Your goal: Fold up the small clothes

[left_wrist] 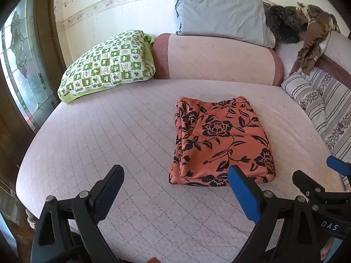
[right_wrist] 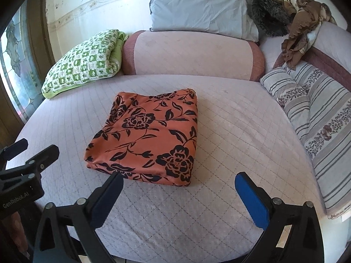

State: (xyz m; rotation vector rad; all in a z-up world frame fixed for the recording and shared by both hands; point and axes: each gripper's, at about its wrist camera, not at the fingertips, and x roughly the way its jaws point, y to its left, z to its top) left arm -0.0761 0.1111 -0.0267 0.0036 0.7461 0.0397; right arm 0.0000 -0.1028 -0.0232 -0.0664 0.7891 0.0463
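Note:
An orange cloth with black flowers (left_wrist: 221, 140) lies folded into a flat rectangle on the pale quilted bed (left_wrist: 109, 135). It also shows in the right wrist view (right_wrist: 149, 138) on the bed (right_wrist: 241, 135). My left gripper (left_wrist: 175, 179) is open and empty, just in front of the cloth's near edge and to its left. My right gripper (right_wrist: 178, 186) is open and empty, just in front of the cloth's near right corner. The right gripper shows at the right edge of the left wrist view (left_wrist: 316, 175). The left gripper shows at the left edge of the right wrist view (right_wrist: 30, 151).
A green checked pillow (left_wrist: 107, 65), a pink bolster (left_wrist: 215, 59) and a grey pillow (left_wrist: 221, 13) line the back. Striped cushions (right_wrist: 311, 114) run along the right side. Brown clothes (right_wrist: 300, 32) and a dark furry item (right_wrist: 269, 15) sit at the back right. A window (left_wrist: 22, 65) is at left.

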